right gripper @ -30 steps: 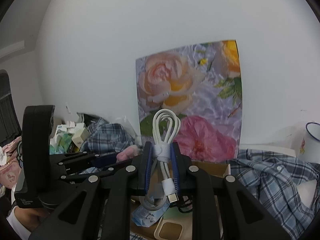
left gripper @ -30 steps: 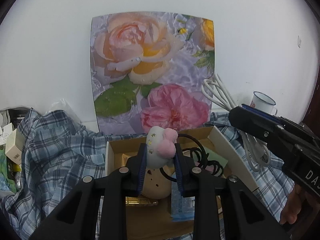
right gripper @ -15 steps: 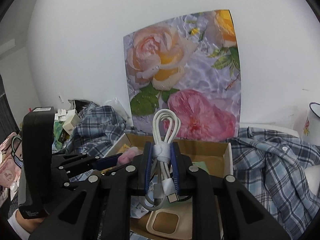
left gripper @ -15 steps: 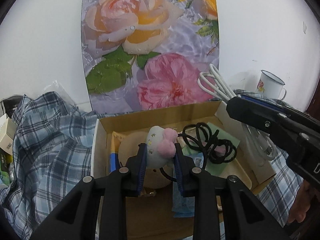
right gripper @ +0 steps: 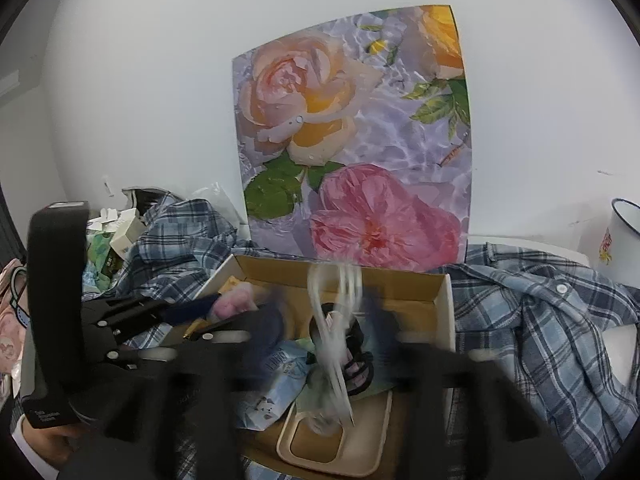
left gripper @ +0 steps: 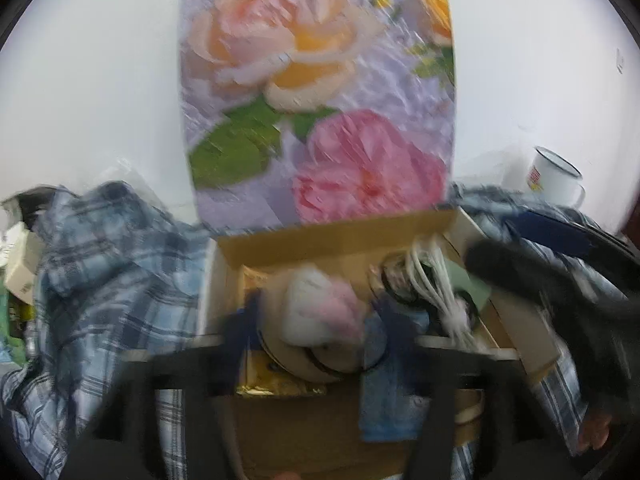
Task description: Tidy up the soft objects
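In our left wrist view, the left gripper (left gripper: 316, 316) sits low and centre over the cardboard box (left gripper: 340, 236). Its jaws stand apart with clear gaps on both sides of the plush (left gripper: 320, 308), a white and pink soft toy lying between them on a round cream item in the box. Heavy blur hides whether either finger brushes it. To the right in this frame the white cable (left gripper: 432, 280) lies in the box, bunched over dark looped cords, and the right gripper's dark body crosses the right edge. A blue packet (left gripper: 384, 400) lies at lower centre.

Our right wrist view shows what the other cannot: the right gripper (right gripper: 328, 320) at lower centre, its jaws spread wide, each finger well clear of the cable (right gripper: 332, 320), which appears as a pale vertical smear between them and seems free of any grip. Under it we see a cream tray (right gripper: 368, 452) at the bottom centre and the packet (right gripper: 276, 380) just to its left. The plush (right gripper: 232, 304) shows only as a pink lump at centre left, beside the left gripper's (right gripper: 188, 316) fingers, which reach in from the left edge.

Both views show the rose picture (right gripper: 352, 140) leaning on the wall behind the box (right gripper: 444, 312), the plaid shirt (right gripper: 540, 320) spread around it, and a white mug (right gripper: 620, 232) at the right edge.
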Available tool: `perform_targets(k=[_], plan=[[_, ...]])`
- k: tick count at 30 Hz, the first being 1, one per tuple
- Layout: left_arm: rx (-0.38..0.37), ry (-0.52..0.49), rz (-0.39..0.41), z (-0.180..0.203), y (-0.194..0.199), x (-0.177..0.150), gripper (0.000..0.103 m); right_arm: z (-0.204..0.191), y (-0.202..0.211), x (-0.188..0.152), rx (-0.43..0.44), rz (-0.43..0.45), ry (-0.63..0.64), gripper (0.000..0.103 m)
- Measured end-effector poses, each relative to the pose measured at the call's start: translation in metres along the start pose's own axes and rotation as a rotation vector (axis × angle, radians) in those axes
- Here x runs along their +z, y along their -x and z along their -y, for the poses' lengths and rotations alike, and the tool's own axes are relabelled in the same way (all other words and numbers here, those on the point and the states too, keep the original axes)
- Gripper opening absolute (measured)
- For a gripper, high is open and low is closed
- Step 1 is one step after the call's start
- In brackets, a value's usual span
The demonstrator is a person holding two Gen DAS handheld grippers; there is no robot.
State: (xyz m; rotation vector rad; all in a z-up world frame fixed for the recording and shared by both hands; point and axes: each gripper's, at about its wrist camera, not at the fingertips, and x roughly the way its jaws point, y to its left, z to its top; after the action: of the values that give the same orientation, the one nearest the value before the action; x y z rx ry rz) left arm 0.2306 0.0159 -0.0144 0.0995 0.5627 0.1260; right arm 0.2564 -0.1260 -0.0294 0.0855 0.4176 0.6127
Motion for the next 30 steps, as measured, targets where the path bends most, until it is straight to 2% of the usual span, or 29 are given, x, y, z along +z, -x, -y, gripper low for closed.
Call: perform_targets(k=[1, 4, 6, 18, 23, 30], plan=[[0.011, 0.001, 0.025, -0.001, 0.003, 0.000, 0.103, -0.001, 0.001, 0.000, -0.015, 0.003, 0.002, 0.092], [0.015, 0.004, 0.062, -0.004, 0.009, 0.002, 0.103, -0.004, 0.006, 0.002, -0.045, 0.022, 0.025, 0.095], [-0.001, 0.025, 0.059, -0.008, 0.009, 0.003, 0.103, -0.003, 0.007, 0.002, -0.034, 0.028, 0.021, 0.103], [-0.030, 0.068, 0.099, -0.018, 0.028, 0.014, 0.103, -0.002, 0.025, 0.010, -0.032, 0.110, 0.018, 0.103], [-0.009, 0.048, 0.133, -0.016, 0.041, 0.019, 0.103, -0.005, 0.032, 0.015, -0.027, 0.131, 0.026, 0.103], [-0.045, 0.069, 0.153, -0.022, 0.059, 0.029, 0.103, -0.015, 0.050, 0.023, -0.018, 0.174, 0.055, 0.103]])
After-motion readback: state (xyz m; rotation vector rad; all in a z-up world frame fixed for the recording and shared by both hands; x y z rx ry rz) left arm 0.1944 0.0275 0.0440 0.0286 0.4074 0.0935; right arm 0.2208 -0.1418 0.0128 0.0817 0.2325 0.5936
